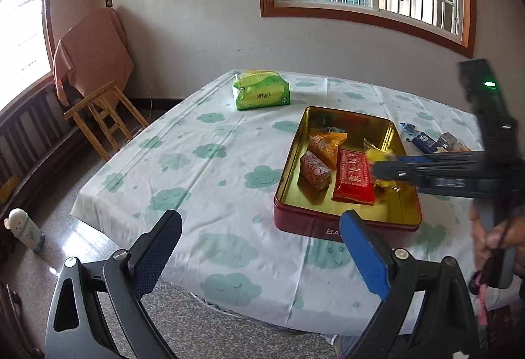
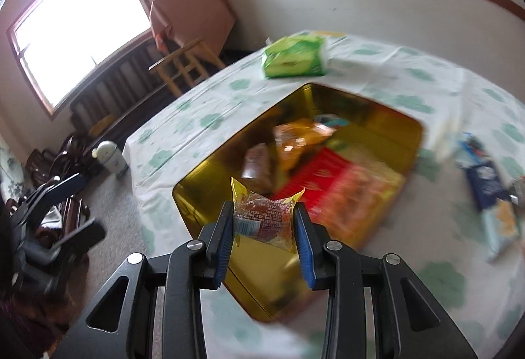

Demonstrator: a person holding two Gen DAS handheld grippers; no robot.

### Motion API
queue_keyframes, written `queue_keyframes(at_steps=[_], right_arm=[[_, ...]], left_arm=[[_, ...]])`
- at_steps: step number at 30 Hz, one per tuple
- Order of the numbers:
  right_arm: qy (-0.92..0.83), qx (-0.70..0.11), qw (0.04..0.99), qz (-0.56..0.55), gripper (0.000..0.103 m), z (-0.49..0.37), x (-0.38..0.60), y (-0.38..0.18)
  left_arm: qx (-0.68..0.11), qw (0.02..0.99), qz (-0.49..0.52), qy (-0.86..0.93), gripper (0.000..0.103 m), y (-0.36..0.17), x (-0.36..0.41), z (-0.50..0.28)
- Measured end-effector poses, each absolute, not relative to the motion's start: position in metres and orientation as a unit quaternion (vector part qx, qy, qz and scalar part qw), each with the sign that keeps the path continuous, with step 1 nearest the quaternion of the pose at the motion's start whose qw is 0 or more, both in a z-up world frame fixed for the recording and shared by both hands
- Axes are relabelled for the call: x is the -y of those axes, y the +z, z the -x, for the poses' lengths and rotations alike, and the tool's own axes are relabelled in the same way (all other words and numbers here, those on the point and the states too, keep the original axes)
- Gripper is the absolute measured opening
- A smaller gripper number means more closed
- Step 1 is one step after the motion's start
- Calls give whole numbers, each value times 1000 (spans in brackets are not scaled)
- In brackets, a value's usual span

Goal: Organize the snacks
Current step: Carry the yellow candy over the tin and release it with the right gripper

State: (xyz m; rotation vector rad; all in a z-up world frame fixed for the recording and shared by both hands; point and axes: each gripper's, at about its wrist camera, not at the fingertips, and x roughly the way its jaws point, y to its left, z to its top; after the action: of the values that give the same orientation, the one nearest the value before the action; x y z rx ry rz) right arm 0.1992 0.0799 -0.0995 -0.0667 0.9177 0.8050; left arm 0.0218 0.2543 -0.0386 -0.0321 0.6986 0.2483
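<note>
A red tin with a gold inside sits on the cloud-print tablecloth. In it lie a red packet, an orange packet and a patterned pink packet. My right gripper is shut on a yellow-edged clear snack packet, which hangs over the tin's near part. In the left wrist view that right gripper reaches in from the right over the tin with the yellow packet. My left gripper stands open and empty before the tin's near left corner.
A green tissue pack lies beyond the tin. Blue snack packets lie on the cloth right of the tin. A wooden stool stands left of the table, and a white bottle on the floor.
</note>
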Motion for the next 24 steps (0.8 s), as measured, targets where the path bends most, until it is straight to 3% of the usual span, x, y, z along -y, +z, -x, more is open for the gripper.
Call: queue_keyframes(at_steps=[11,24], right_arm=[[366,-475,799,46,36,-214,-138,-142],[349,-471,807,65,43,-206,-148,-142]], left_arm=[[-338,934,28,114,96,-39,-263,-14],[-336,936,36,98,96,-42,-261,-8]])
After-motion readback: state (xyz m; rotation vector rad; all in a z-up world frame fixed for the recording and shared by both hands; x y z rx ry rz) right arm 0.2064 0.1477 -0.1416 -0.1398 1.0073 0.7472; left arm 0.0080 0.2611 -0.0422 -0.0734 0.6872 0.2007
